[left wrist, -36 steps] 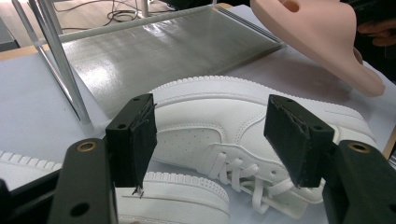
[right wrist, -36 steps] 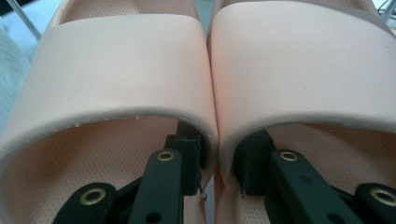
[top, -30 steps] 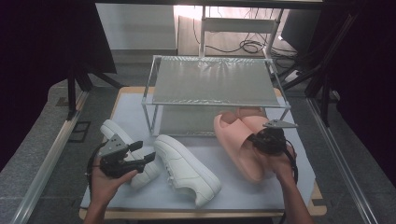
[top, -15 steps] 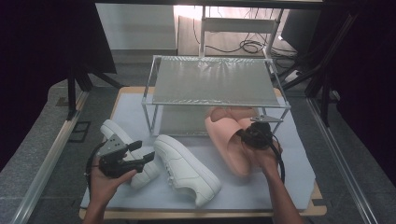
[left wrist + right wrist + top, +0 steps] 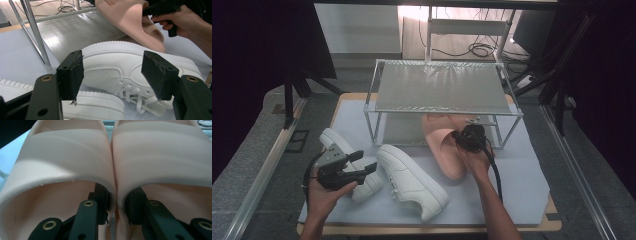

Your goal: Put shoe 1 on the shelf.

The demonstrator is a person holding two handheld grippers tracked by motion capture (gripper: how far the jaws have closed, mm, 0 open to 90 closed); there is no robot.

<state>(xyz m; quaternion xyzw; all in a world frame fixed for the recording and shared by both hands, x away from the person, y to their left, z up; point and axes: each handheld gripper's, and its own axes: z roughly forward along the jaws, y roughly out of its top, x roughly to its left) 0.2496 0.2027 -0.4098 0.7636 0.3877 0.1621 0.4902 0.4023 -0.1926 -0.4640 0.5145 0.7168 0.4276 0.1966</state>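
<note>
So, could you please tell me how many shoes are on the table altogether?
4: two white sneakers, one in the middle and one under the left hand-held gripper, plus two pink slides pinched together by the right hand-held gripper at the rack's lower shelf.

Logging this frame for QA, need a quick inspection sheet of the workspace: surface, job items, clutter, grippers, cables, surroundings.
Surface: pale blue mat on a wooden table, flat.
Job's things: pair of pink slides held side by side, toes under the metal rack, heels toward the person.
Clutter: two white sneakers on the mat in front of the rack, to its left.
Grippers: right gripper shut on the slides' two inner walls, one jaw inside each slide; left gripper open, above the sneakers, holding nothing.
Cables: black cable along the right forearm; loose cables on the floor beyond the table.
Surroundings: dark stands at both sides.
</note>
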